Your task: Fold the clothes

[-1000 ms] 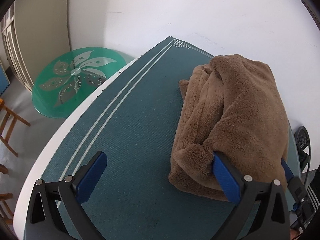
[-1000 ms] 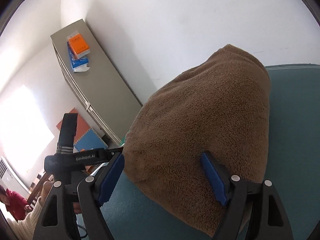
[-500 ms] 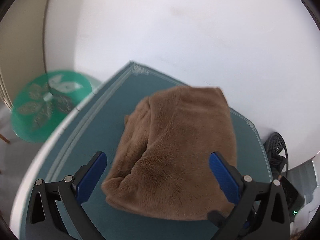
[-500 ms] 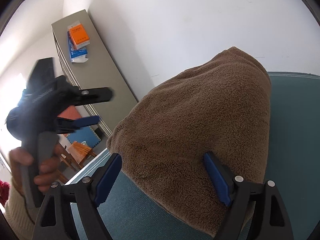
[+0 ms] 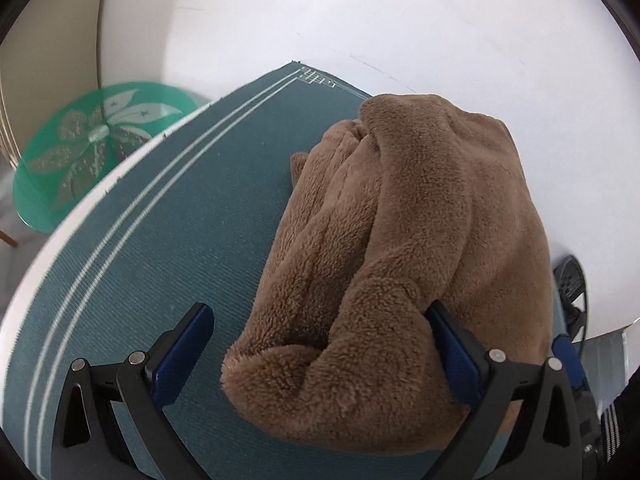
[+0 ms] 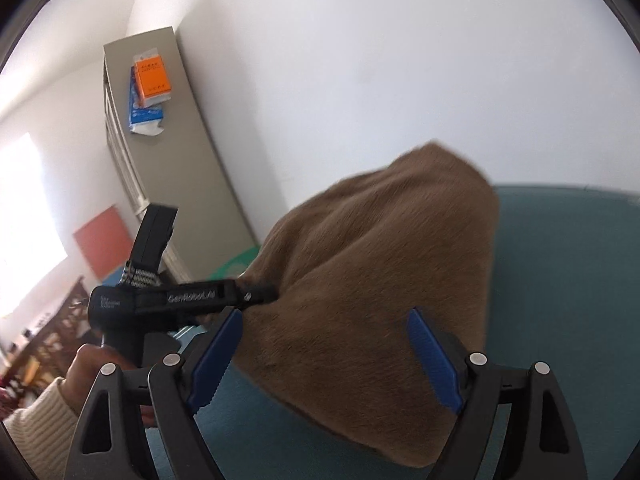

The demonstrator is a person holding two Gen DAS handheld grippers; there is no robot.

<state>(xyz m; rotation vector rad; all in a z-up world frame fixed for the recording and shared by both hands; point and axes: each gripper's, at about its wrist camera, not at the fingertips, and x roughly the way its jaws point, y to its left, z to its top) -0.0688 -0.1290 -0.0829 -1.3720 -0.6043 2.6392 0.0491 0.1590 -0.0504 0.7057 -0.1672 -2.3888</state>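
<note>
Left wrist view: left gripper (image 5: 320, 354) stands wide, back low against the near end of the brown fleece garment (image 5: 404, 248), after swinging off a half second ago; its right finger is pressed into the pile, nothing clamped. Bundle lies on the green mat (image 5: 168, 248), long axis running from lower centre to upper right.

Right wrist view: right gripper (image 6: 326, 360) wide, jaws just opened a little, fleece between them unpinched. Folding looks essentially complete; only squaring remains.
</note>
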